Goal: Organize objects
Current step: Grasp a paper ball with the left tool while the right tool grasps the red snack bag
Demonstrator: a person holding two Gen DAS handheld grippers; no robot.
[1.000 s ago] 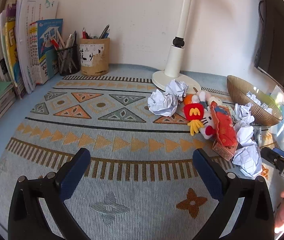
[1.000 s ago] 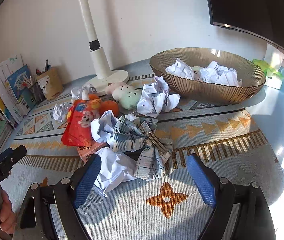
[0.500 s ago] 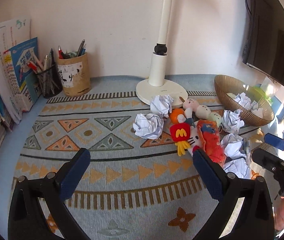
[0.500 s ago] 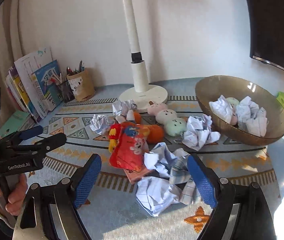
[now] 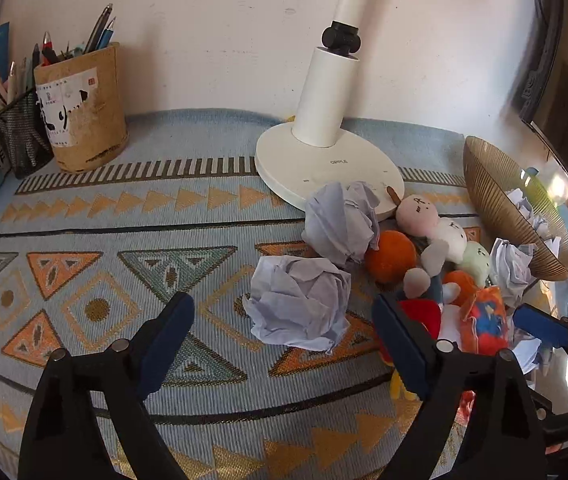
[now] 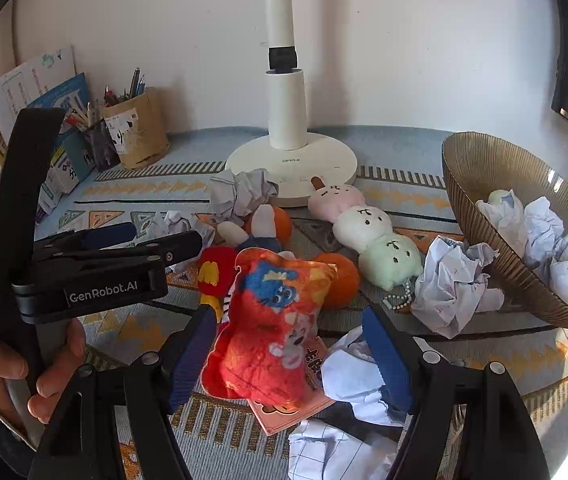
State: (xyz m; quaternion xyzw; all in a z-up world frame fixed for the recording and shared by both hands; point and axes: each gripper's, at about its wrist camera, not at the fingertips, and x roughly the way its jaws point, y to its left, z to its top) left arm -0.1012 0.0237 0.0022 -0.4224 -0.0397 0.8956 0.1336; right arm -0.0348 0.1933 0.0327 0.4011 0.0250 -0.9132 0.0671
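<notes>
Both claws are closing with nothing pinched yet; the left gripper (image 5: 281, 332) has a paper ball (image 5: 299, 305) between its jaws, the pads not yet on it; the right gripper (image 6: 290, 354) straddles a red plush (image 6: 271, 328), its pads just beside the fabric and apparently clear of it.

Both targets lie on the mat (image 5: 95, 240) at the edge of a crowded heap; a second ball (image 5: 342, 222) sits against the lamp base (image 5: 326, 168), and the bowl (image 6: 480, 196), already holding crumpled paper, stands well to the right.

Risks, as I judge them: the paper ball is light and springy, so a grip on its outer folds may squash it and let it pop out, or slide it along the mat; the left claw's right finger (image 5: 398, 344) stands very close to the toy pile, so it may catch a plush limb and drag the pile; the red plush lies over a pink card (image 6: 284, 414) and touches loose paper (image 6: 354, 376), so either may come up with it and drop on the way; the two claws work close together, and the left one already reaches across the right view, so they may knock each other; a low carry could clip the bowl's rim and tip it.
</notes>
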